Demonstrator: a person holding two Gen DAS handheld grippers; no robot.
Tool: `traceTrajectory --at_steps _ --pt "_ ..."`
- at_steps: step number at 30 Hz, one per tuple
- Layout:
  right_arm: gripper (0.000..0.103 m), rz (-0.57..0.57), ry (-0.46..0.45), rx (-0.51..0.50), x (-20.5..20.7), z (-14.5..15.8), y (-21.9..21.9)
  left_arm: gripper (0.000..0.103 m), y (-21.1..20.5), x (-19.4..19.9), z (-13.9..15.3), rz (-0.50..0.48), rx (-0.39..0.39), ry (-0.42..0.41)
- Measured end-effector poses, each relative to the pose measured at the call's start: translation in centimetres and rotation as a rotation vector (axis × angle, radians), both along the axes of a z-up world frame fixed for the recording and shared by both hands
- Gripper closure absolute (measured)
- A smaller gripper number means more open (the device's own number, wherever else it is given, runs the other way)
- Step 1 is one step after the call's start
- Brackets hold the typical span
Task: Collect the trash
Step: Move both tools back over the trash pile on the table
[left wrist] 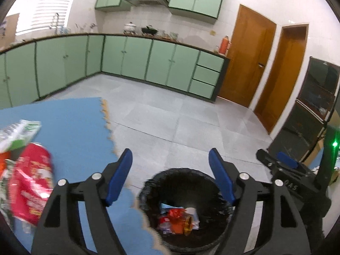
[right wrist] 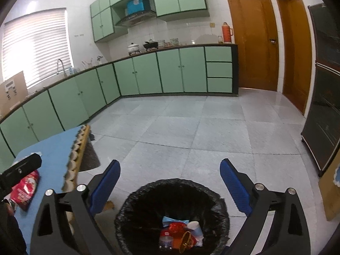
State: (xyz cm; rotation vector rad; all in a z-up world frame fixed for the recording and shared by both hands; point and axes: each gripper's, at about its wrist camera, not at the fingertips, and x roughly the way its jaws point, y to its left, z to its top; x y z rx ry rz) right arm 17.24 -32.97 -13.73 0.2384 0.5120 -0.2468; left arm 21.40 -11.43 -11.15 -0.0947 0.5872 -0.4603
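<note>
Several wrappers already down in the bin [right wrist: 172,204], red bag [left wrist: 31,184] and carton [left wrist: 20,131] left at nine o'clock on the surface [left wrist: 70,123], both hand-held grippers [left wrist: 170,176] [right wrist: 170,184] spread apart, empty.

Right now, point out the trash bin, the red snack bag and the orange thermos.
trash bin [right wrist: 136,193]: right wrist view, black liner rim.
red snack bag [left wrist: 31,182]: left wrist view, bag's middle.
orange thermos [right wrist: 226,33]: right wrist view, its body.
</note>
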Motion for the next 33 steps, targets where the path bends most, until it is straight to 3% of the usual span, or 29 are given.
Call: traceTrajectory --at_steps 7,22,28,33 --pt "0.006 0.09 -0.034 0.001 0.1 1.4 5.0 0.021 6.4 -1.6 1.1 0.135 0.06 -0.04" --pt "0.006 0.328 -0.022 -0.018 2.8 1.7 19.4 0.021 21.8 -3.6 1.6 0.444 0.131 -0.026" --pt "0.006 0.391 -0.02 -0.037 3.3 1.3 24.1 0.021 24.8 -3.7 -0.1 0.467 0.135 0.033" --pt "0.006 0.407 -0.006 -0.053 3.5 1.0 25.5 0.021 25.5 -3.1 -2.4 0.455 0.142 0.098"
